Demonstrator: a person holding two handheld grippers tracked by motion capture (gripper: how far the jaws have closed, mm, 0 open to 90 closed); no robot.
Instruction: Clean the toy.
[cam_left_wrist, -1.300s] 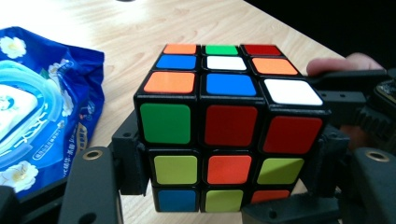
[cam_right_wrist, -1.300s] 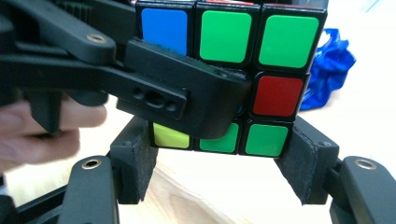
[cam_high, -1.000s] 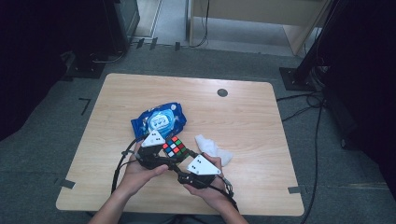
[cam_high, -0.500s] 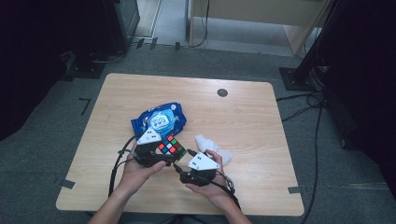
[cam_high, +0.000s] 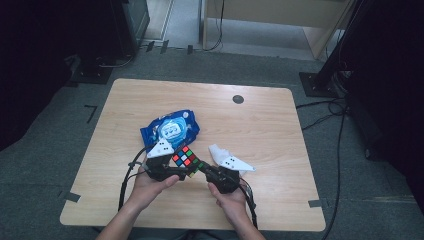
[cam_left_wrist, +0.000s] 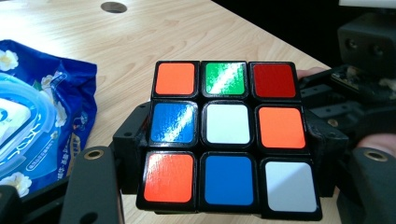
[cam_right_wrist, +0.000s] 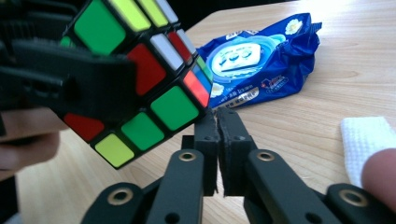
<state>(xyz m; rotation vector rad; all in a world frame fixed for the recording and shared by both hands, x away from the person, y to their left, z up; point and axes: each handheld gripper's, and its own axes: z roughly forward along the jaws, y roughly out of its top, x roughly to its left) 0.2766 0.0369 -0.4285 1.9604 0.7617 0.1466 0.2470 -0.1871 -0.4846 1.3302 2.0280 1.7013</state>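
Scrambled cube held over the table, one gripper clamped on it, the other closed empty

Low in the centre of the high view, the left gripper (cam_high: 176, 170) grips the puzzle cube (cam_high: 186, 158) by its sides, lifted off the wooden table (cam_high: 280, 130); the right gripper (cam_right_wrist: 217, 122), its jaws having just snapped together on nothing, rests against the cube's lower edge. The cube's faces are mixed in colour, so solving, or even a clean turn of one layer, looks barely begun. A blue wet-wipe pack (cam_high: 170, 129) lies just above the cube in the frame, and a white cloth (cam_high: 218, 151) beside the right hand.
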